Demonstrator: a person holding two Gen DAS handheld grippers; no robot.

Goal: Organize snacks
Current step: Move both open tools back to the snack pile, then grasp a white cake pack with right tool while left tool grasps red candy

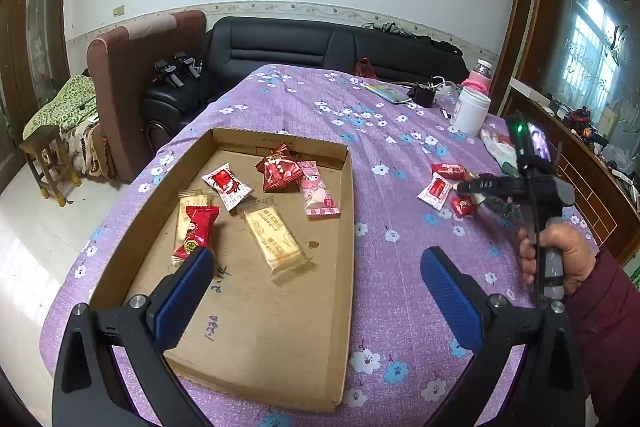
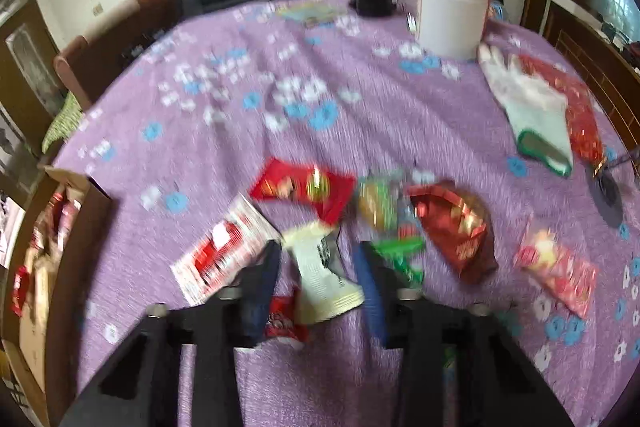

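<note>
Right wrist view is motion-blurred. The right gripper (image 2: 316,267) is seen low over the loose snack pile on the purple cloth (image 2: 248,131), jaws part-open with a white packet (image 2: 320,275) between the pads; whether it is clamped cannot be told, no firm contact is visible. Crowded around it: a red-white packet (image 2: 220,259), a red packet (image 2: 304,189), a green candy (image 2: 380,207), a dark-red foil pouch (image 2: 460,231), a pink packet (image 2: 556,271).

In the left wrist view the left gripper (image 1: 316,279) is held wide open and empty over the near end of the box (image 1: 280,355). Six snacks are already counted in the box.

Risks, as judged:
- Neighbours are touching the white packet; two could be pinched at once, or the red-white one dragged.
- Thin slick film: a grip at the edge may slip during transfer to the box.
- Blur suggests fast motion; the pads could be mis-set.

Writing: handwritten marks on the box floor (image 1: 222,279), roughly "2.1" and "1-23"; not fully legible. Packet print is unreadable.
</note>
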